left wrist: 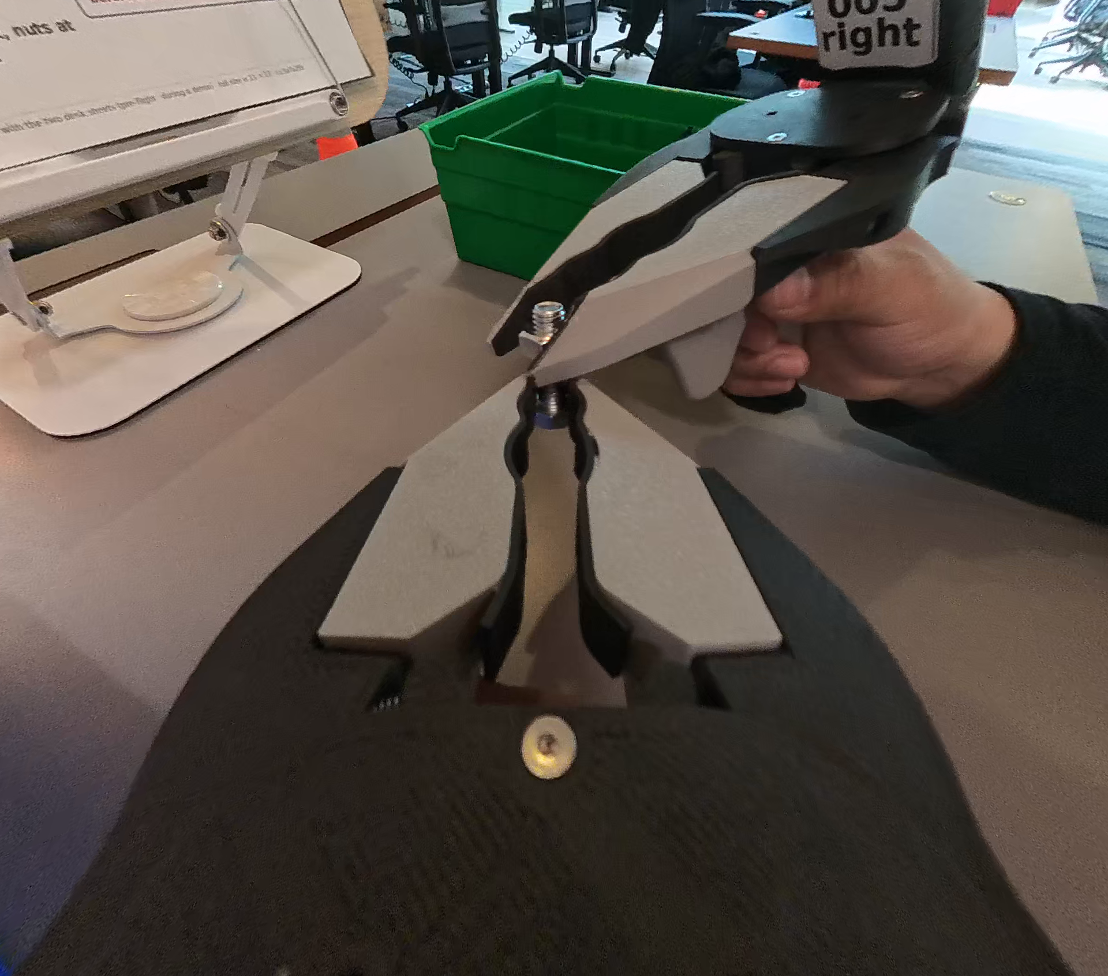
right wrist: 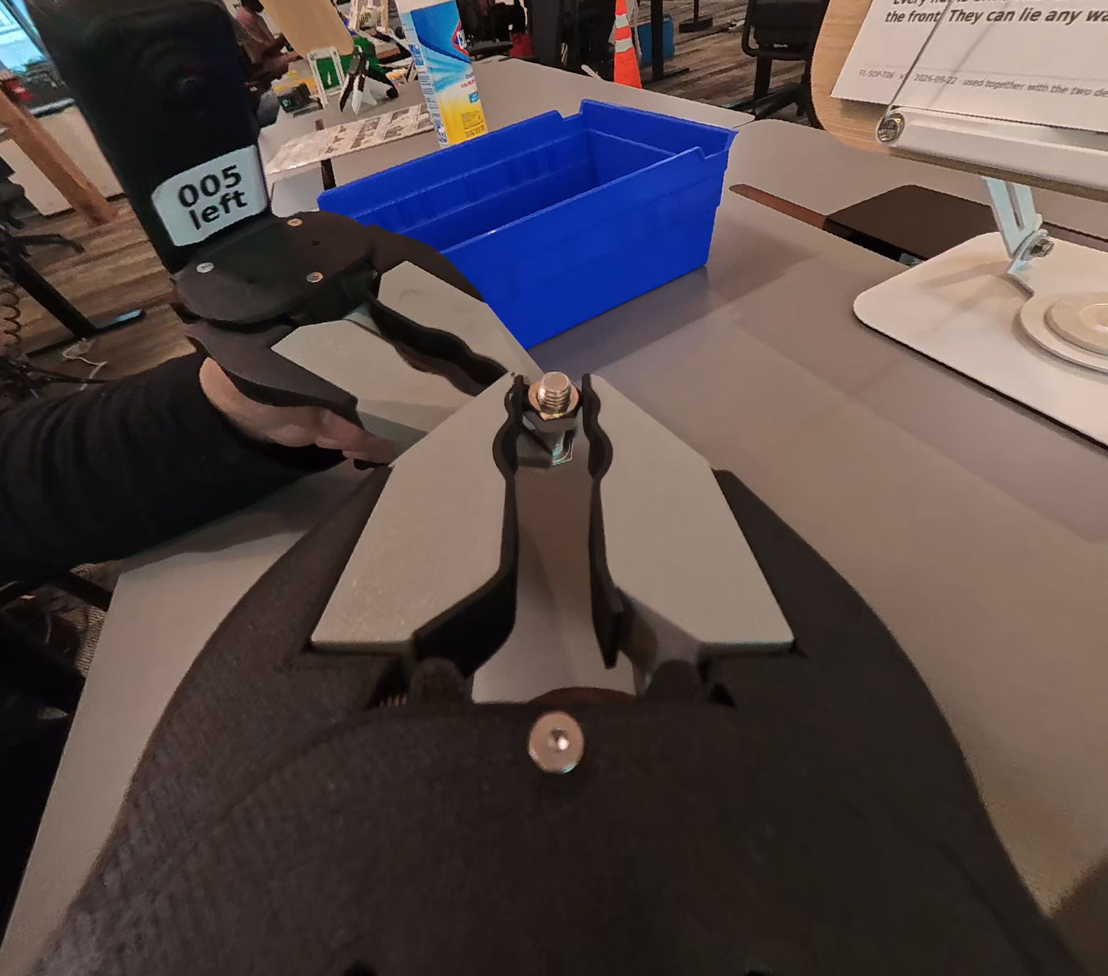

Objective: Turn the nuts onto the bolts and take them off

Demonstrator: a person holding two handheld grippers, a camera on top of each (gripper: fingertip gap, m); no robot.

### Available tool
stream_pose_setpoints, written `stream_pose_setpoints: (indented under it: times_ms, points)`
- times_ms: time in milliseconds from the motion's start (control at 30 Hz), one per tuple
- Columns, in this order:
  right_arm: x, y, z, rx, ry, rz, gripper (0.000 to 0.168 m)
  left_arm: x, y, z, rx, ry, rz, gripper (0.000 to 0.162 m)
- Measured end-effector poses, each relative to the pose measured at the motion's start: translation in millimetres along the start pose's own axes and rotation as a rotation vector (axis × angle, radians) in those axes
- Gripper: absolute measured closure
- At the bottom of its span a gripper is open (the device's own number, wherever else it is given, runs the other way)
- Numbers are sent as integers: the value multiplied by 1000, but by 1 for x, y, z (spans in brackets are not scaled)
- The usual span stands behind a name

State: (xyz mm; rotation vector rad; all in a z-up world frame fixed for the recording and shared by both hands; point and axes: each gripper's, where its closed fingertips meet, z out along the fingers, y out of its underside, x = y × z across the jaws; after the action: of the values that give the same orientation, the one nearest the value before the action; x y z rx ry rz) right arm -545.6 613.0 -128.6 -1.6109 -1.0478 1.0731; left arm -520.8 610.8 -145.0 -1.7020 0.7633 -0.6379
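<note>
A silver bolt (left wrist: 550,315) stands upright between both grippers, above the grey table (left wrist: 240,498). My left gripper (left wrist: 548,405) is shut on the bolt's lower end, near its head. My right gripper (left wrist: 523,348) comes in from the right, held by a hand, and is shut on a silver nut (left wrist: 532,339) threaded on the bolt. In the right wrist view my right gripper (right wrist: 550,396) clamps the nut (right wrist: 548,415), with the bolt's threaded tip (right wrist: 554,388) sticking out above it. The left gripper (right wrist: 473,372) reaches in from the left, its tips hidden behind my right finger.
A green bin (left wrist: 527,180) stands behind the grippers in the left wrist view. A blue bin (right wrist: 575,258) stands behind them in the right wrist view. A white sign stand (left wrist: 180,300) is at the table's back, with a wipes canister (right wrist: 443,66) farther off. My two grippers' fingertips are within a few centimetres of each other.
</note>
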Motion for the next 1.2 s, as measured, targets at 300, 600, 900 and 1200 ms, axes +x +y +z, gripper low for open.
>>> stream_pose_setpoints:
  times_ms: [300,600,900,1200]
  points:
    - [-1,-2,-2,27,-67,91,152,2,-3,0,24,27,-29,156]
    - [6,-6,-5,66,-37,106,142,-31,-5,-8,58,-123,-73,156]
    - [-6,-8,1,100,-64,99,134,-17,-11,-6,83,-75,-65,156]
    - [1,-22,-9,193,-48,133,130,-23,-18,-11,106,-131,-38,156]
